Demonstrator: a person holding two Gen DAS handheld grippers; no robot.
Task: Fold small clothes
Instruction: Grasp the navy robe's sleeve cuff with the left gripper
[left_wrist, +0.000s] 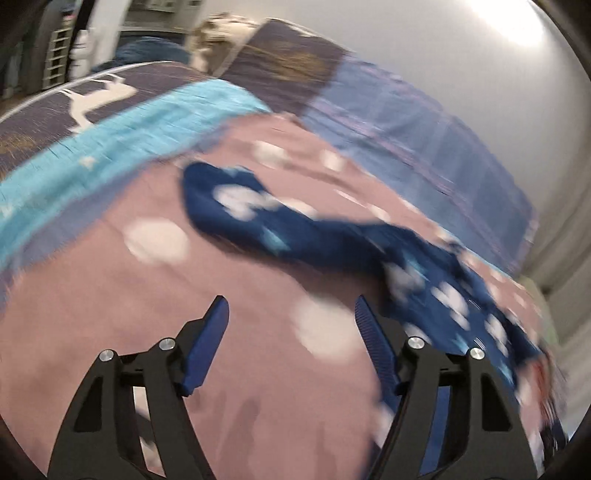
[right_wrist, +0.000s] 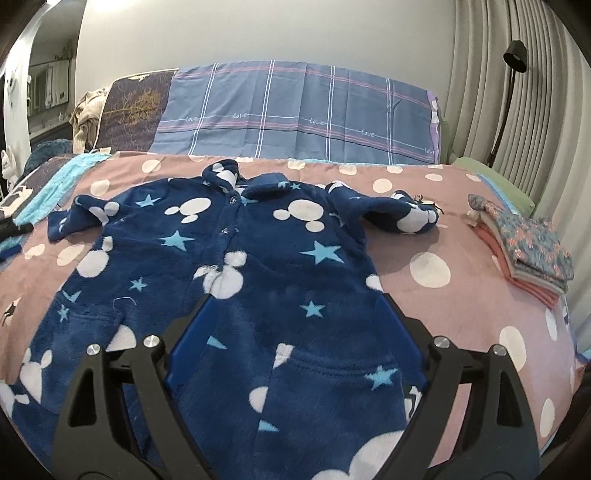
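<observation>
Pink dotted bedspread (right_wrist: 443, 236) carries our blue fleece romper (right_wrist: 258, 258), spread flat. We hold the left gripper (left_wrist: 291, 317) and the right gripper (right_wrist: 295, 314) both spread wide, empty.

— What do we have between the right jaws?

— A navy fleece romper (right_wrist: 258, 266), patterned with white mouse-head shapes and light blue stars.

— And under it?

— We see a dusty pink sheet (right_wrist: 461, 314) with large white dots. Beyond the jaws lies a blue pillow (right_wrist: 295, 110) checked in white and pink lines.

— To the right of the jaws?

— A folded stack (right_wrist: 532, 254): grey-blue floral on top, coral pink beneath.

— Ahead of the left jaws?

— We make out a turquoise blanket (left_wrist: 122, 122), blurred.
</observation>
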